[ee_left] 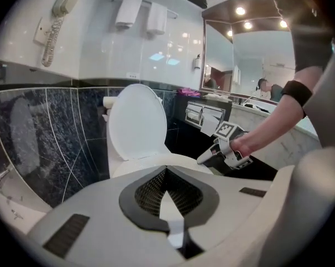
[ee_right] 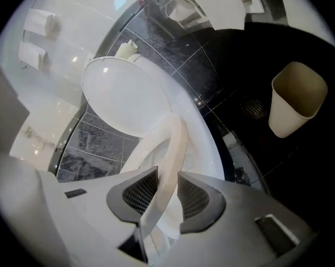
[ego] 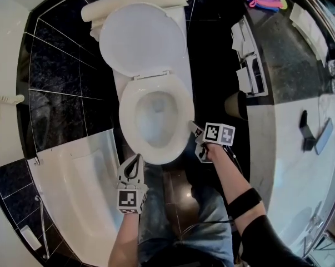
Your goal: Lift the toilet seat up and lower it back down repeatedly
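Note:
The white toilet seat (ego: 181, 102) lies down on the bowl, and the round lid (ego: 139, 38) stands raised against the cistern. My right gripper (ego: 196, 131) is at the seat's right rim. In the right gripper view the seat's edge (ee_right: 170, 143) runs between the two pads, which are shut on it (ee_right: 167, 185), with the lid (ee_right: 123, 99) behind. My left gripper (ego: 138, 157) hovers just off the bowl's front, apart from it, its jaw tips together and nothing held. The left gripper view shows the lid (ee_left: 136, 121), the seat (ee_left: 156, 163) and the right gripper (ee_left: 203, 159).
A beige waste bin (ego: 234, 104) stands on the dark floor right of the toilet. A bathtub (ego: 73, 171) lies at the left and a marble counter (ego: 300, 149) at the right. Paper holders (ego: 248, 60) hang on the counter's side. A wall phone (ee_left: 59, 15) hangs at the upper left.

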Tool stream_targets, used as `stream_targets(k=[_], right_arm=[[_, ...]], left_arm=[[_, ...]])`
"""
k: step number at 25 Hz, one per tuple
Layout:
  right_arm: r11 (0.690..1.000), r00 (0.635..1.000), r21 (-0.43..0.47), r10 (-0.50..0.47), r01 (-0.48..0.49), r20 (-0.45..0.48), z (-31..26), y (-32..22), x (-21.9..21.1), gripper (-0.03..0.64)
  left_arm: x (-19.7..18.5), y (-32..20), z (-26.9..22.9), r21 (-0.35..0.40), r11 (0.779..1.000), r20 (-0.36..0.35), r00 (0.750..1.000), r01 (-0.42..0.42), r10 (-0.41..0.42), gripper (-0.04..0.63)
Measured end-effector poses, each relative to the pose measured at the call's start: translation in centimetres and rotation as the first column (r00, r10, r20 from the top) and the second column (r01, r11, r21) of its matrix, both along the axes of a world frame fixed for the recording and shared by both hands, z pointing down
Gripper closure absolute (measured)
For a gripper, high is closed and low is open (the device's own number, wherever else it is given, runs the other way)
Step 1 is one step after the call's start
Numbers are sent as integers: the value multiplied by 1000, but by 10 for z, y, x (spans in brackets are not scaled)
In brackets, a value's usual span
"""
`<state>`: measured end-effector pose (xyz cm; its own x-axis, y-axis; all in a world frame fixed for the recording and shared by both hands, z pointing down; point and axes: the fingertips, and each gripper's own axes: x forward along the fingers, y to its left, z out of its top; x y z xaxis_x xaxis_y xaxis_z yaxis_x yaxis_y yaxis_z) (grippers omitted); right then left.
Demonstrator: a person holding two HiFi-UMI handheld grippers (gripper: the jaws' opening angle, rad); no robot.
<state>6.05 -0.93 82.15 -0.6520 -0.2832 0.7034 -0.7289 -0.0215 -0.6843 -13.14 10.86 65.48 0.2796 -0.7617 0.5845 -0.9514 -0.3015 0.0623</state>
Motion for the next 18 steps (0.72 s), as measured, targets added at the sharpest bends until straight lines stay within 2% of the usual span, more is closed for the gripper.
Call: stream_targets(k=[5,8,14,18], right_arm=[[1000,1000,20,13,-13,-7,-51,-30,-4,485],[999,1000,27,20,-19,-13,-72,-47,-7,483],[999,999,20,31,-30,-35,-90,-64,-15,482],[998,998,23,59,-58,-33,-100,-78,-15,482]], left_arm=[[-3,30,9,-119,992,-38,998,37,-42,600],[-7,26,21,-180,981,-68,994,71,-84,600],[-2,-35,10,-149,989,-90,995,25,-39,600],[-9,-63,-2,-118,991,-106,992,63,-76,600]])
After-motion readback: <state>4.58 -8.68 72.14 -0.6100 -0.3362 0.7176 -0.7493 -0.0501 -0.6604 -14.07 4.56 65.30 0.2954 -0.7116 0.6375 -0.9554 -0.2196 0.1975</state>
